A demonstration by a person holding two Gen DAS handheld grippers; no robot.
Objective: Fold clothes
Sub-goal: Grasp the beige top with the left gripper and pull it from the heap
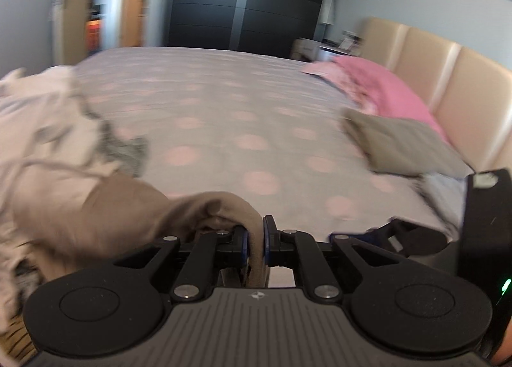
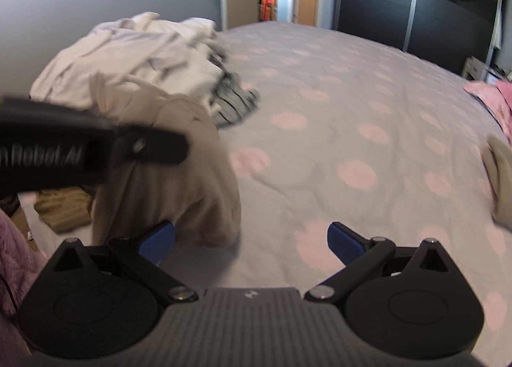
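One tool [image 2: 96, 149] reads "Robot" (partly blurred).

Your left gripper [image 1: 255, 240] is matt black plastic with bright metal pivot pins and blue pads, pinching soft, matt tan cloth [image 1: 128, 207]. The bedspread [image 1: 240, 110] is smooth grey fabric with pale pink dots. White crumpled laundry [image 2: 134, 56] looks like thin cotton. The headboard [image 1: 448, 78] shows cream padding with a slight leather-like sheen; the wardrobe [image 1: 249, 2] has dark, glossy panels.
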